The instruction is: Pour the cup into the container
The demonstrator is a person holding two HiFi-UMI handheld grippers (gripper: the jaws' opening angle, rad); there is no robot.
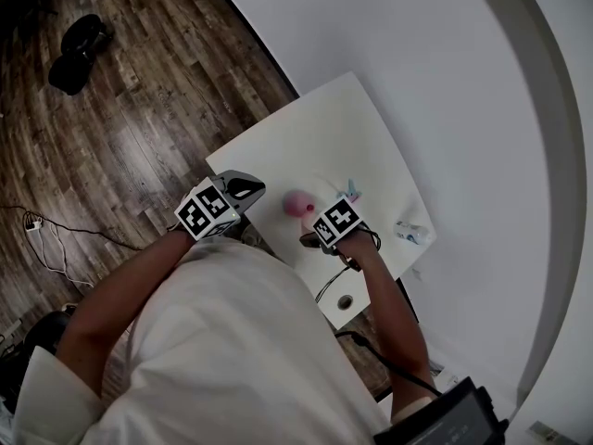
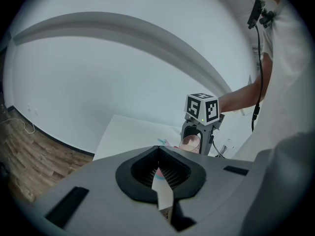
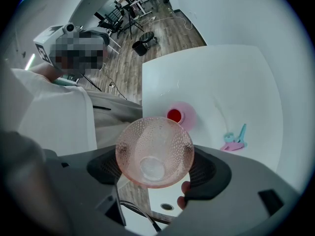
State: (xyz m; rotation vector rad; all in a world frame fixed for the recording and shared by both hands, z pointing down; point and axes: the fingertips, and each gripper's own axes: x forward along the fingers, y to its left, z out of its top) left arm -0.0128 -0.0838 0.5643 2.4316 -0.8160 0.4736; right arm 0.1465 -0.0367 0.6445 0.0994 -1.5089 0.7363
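A pink dimpled glass cup (image 3: 154, 149) is clamped in my right gripper (image 3: 155, 170), tipped so that one round end faces the camera. I see nothing inside it. Beyond and below it, a pink container (image 3: 178, 115) with red contents stands on the white table (image 3: 231, 82). In the head view the container (image 1: 296, 202) lies between both grippers, with my right gripper (image 1: 315, 235) just right of it. My left gripper (image 1: 245, 189) hovers at the table's near left edge, shut and holding nothing. The left gripper view shows the cup (image 2: 190, 142) in the right gripper (image 2: 197, 137).
A small blue and pink object (image 3: 234, 140) lies on the table to the right of the container. A crumpled clear item (image 1: 412, 233) sits near the right edge. A cable hole (image 1: 346, 300) is in the near corner. Wood floor with cables (image 1: 37, 225) lies to the left.
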